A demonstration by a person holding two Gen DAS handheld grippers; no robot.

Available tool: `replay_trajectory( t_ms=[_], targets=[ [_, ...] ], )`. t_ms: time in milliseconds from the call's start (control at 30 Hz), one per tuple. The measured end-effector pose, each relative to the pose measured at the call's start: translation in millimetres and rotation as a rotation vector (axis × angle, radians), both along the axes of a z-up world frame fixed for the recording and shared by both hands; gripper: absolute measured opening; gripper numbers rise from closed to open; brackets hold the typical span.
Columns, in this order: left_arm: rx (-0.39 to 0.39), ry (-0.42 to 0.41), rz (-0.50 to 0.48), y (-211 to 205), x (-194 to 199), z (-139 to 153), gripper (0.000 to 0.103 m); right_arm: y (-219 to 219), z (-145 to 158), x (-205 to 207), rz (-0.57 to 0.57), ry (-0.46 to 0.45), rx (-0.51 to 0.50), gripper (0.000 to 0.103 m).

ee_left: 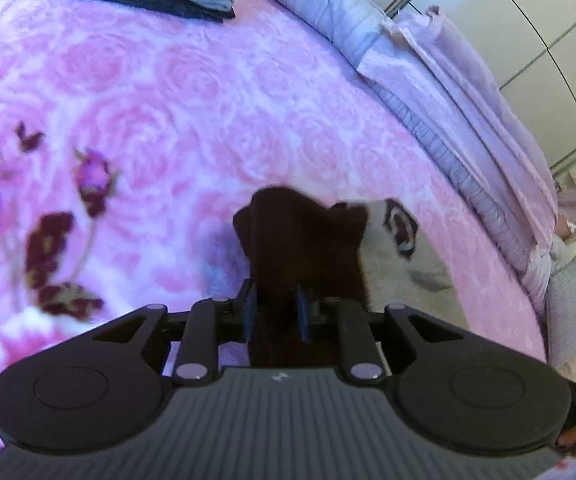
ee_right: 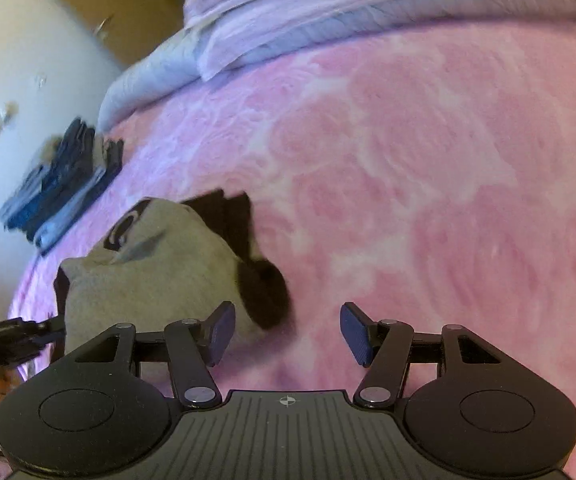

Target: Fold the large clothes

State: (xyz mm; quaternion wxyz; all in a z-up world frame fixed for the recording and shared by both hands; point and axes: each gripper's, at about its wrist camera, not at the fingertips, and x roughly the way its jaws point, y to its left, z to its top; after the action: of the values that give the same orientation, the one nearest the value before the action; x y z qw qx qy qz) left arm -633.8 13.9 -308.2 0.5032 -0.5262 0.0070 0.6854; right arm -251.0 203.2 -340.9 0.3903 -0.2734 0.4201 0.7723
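The left hand-held gripper [ee_left: 276,304] pinches a dark part of the grey-and-dark garment [ee_right: 148,268], which lies bunched on the pink bed [ee_right: 427,184]. In the right wrist view the garment sits to the near left of the right hand-held gripper [ee_right: 288,332], whose jaws stand spread and empty over bare cover. The garment's free dark edge [ee_right: 264,296] lies just beyond the right one's left finger, so a short move leftward should reach it.
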Motion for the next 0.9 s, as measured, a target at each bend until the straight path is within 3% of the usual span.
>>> replay_trajectory(
  t_ms=[133,267,567,900],
  targets=[
    [-0.011,-0.011,0.043,3.2,-4.6,20.7,0.016,29.3,25.8,-24.9,0.057,-0.022,-0.018,0.056],
    [-0.027,-0.058,0.103,14.0,-2.0,18.3,0.021,59.3,31.3,-52.0,0.166,-0.003,-0.026,0.056],
    [-0.011,-0.037,0.272,22.2,13.2,0.8,0.030,131.5,-10.0,-114.8,0.396,0.084,-0.069,0.056],
    [0.047,-0.055,0.395,31.3,8.6,-14.8,0.033,148.1,-49.9,-175.7,0.555,0.139,-0.089,0.053]
  ],
)
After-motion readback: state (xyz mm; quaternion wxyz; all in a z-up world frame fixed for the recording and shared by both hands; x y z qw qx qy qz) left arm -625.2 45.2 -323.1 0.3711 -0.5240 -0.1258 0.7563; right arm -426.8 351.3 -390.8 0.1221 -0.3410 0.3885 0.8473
